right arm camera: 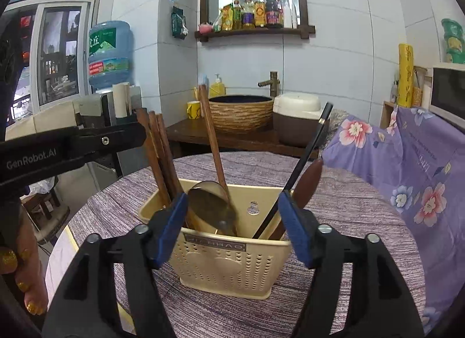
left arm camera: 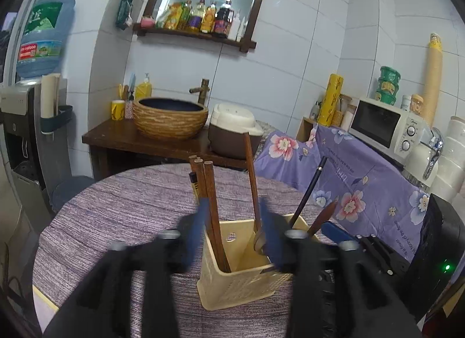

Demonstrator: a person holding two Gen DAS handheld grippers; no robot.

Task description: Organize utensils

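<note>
Here we find the cream utensil basket point(right arm camera: 229, 262) standing upright on the round table point(right arm camera: 348, 221), which wears a purple woven cloth, with the table's far edge curving behind it and the near edge out of sight below our grippers.

The left gripper point(left arm camera: 235, 236) is blurred, yet its blue pads point(left arm camera: 200, 221) stand apart on either side of the basket's near corner. The brown chopsticks point(left arm camera: 210, 201) rise just inside the left pad, but we cannot tell whether that pad touches them. The right gripper point(right arm camera: 232, 224) is spread wide, its blue pads point(right arm camera: 171, 221) flanking the basket's front wall and pressing on nothing.

Inside the basket, the chopsticks lean toward its left corner. A metal spoon point(right arm camera: 213, 207) with a long wooden handle rests bowl-down near the middle. A thin black utensil point(right arm camera: 302, 163) and a dark brown spoon-shaped piece point(right arm camera: 308, 181) lean out over the right side.

In the right wrist view, the black body of the left gripper crosses the left edge, and a hand with gold-painted nails point(right arm camera: 17, 274) shows at the lower left.

Beyond the table stands a dark wooden counter point(right arm camera: 232, 140) with a woven basin point(right arm camera: 241, 111) and a rice cooker point(right arm camera: 296, 119).
</note>
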